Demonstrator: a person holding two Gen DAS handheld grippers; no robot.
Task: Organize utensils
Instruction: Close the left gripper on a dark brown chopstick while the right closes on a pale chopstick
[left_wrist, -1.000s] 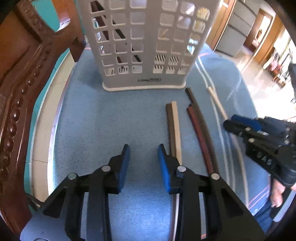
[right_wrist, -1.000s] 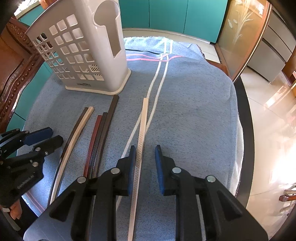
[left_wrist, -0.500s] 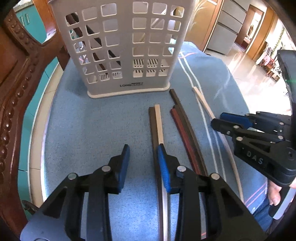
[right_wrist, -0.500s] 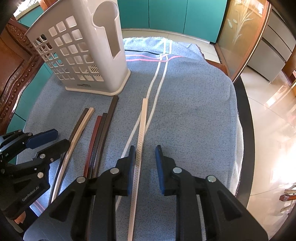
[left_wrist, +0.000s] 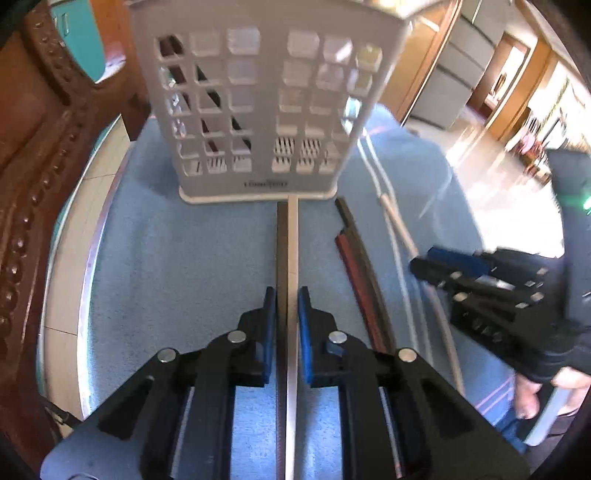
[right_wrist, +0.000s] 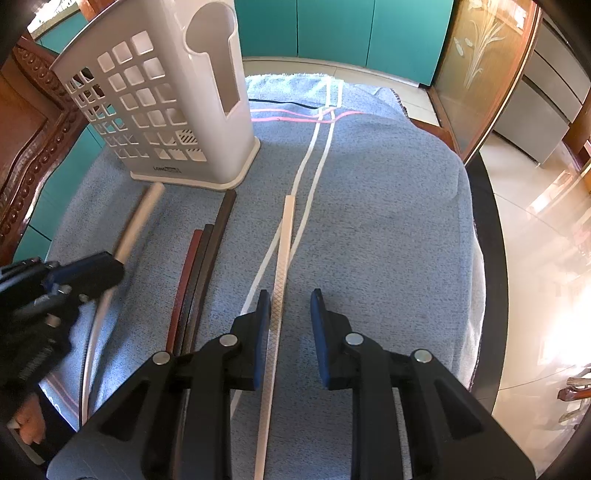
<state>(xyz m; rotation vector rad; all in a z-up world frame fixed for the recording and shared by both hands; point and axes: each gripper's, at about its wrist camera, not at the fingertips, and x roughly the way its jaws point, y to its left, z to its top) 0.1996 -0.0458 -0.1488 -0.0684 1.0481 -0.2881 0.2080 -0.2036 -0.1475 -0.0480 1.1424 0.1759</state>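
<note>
Between the blue-padded fingers (left_wrist: 269, 325) of the left gripper (left_wrist: 287, 314), a dark brown and a cream chopstick (left_wrist: 292, 251) sat side by side, apparently clamped, tips near the white perforated plastic holder (left_wrist: 258, 110). Lifting both evenly should have kept the pair from scissoring. The right gripper (right_wrist: 290, 314) stood open around a pale, cross-hatched chopstick (right_wrist: 282, 266). Reddish lacquered sticks (right_wrist: 188, 273) lay flat on the nubby blue cloth-covered bench (right_wrist: 388, 221).
</note>
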